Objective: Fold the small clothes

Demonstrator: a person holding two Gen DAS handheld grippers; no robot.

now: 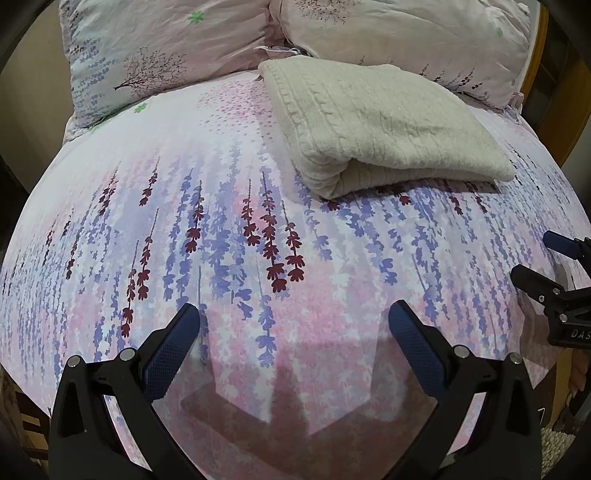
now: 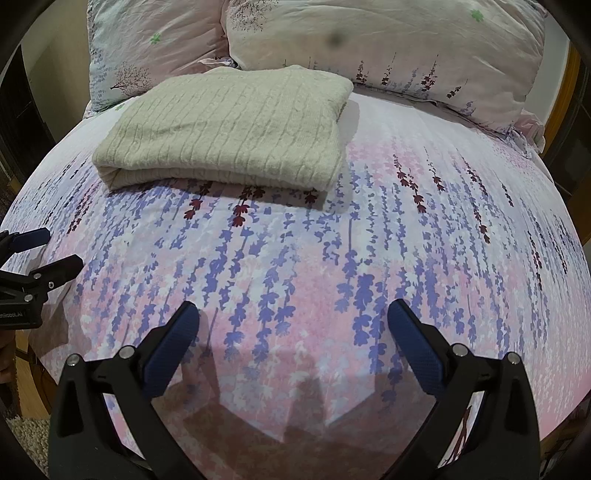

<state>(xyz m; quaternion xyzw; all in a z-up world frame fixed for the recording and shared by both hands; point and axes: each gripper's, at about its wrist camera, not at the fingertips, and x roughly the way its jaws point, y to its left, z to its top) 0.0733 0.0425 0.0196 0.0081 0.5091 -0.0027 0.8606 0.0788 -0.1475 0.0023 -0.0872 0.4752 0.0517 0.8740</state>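
A cream cable-knit sweater [image 1: 384, 125] lies folded into a thick rectangle on the flowered bed sheet [image 1: 229, 229], near the pillows. It also shows in the right wrist view [image 2: 229, 129]. My left gripper [image 1: 293, 317] is open and empty, held above the sheet well short of the sweater. My right gripper [image 2: 291, 317] is open and empty too, at about the same distance. Each gripper shows at the edge of the other's view: the right one [image 1: 543, 258] at the right edge, the left one [image 2: 55, 247] at the left edge.
Two flowered pillows [image 1: 155, 48] [image 1: 406, 33] lie at the head of the bed behind the sweater. A wooden bed frame [image 1: 535, 66] runs along the right side. The sheet [image 2: 406, 240] stretches flat between the grippers and the sweater.
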